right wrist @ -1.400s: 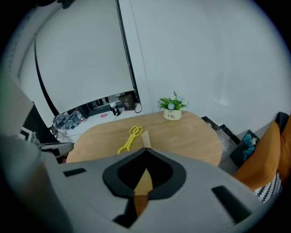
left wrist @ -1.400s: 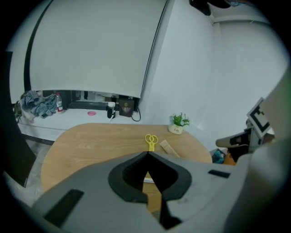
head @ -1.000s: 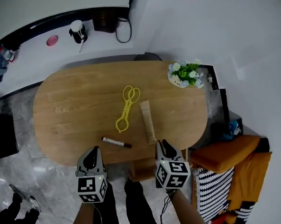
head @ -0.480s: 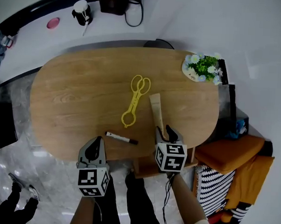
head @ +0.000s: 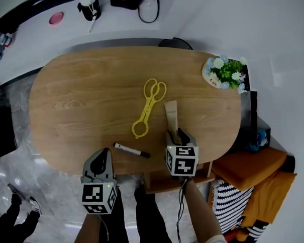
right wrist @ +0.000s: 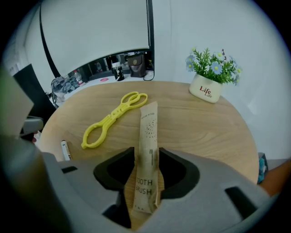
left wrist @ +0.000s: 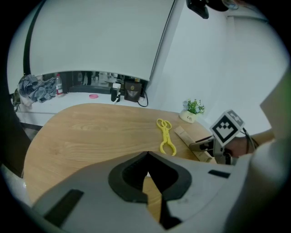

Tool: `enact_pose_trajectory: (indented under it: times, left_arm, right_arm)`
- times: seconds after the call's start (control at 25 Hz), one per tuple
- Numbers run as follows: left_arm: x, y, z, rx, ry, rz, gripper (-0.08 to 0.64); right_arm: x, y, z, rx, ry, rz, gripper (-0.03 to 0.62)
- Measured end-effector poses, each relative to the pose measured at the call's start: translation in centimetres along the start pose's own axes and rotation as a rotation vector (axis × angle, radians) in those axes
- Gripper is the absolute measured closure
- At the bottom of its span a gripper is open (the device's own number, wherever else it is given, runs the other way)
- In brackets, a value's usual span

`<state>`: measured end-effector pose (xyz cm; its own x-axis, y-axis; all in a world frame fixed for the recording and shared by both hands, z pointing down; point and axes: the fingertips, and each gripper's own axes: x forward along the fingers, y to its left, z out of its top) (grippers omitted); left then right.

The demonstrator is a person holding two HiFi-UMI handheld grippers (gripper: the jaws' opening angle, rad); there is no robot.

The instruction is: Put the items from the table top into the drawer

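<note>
Since a second ago both grippers have sunk toward the near edge of the table [head: 77,100], the right gripper [head: 177,135] further, and its jaws have just been opening. Head view: it stands over the lower end of the toothbrush packet [head: 171,113], right of centre. Yellow tongs [head: 147,107] lie just left of the packet and a marker pen [head: 131,151] at lower centre, so I judge nothing put away yet. I cannot pick out the drawer for certain. The left gripper [head: 101,160] hangs off the near edge at lower left. Left gripper view: its jaws meet tip to tip on nothing, with broad bare wood ahead. Right gripper view: jaws spread, packet between them, pads not pressing. The tongs sit close at left, the flower pot [right wrist: 207,91] well apart at upper right, leaving room to lift straight back.
</note>
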<state>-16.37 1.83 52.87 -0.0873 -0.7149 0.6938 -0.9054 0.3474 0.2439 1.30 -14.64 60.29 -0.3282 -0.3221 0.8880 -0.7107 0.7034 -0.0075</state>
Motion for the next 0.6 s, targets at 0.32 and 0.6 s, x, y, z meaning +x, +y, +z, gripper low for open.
enact_pose_trajectory:
  times: [0.32,0.6]
  left_arm:
    - [0.42,0.16,-0.05,-0.004,0.005,0.008,0.557]
    - [0.40,-0.76,-0.31,-0.006,0.010,-0.003,0.557]
  right_arm:
    - [0.63,0.31,-0.29,-0.003,0.018,0.016,0.476]
    - [0.32,0.05,-0.20,0.014,0.007,0.014,0.516]
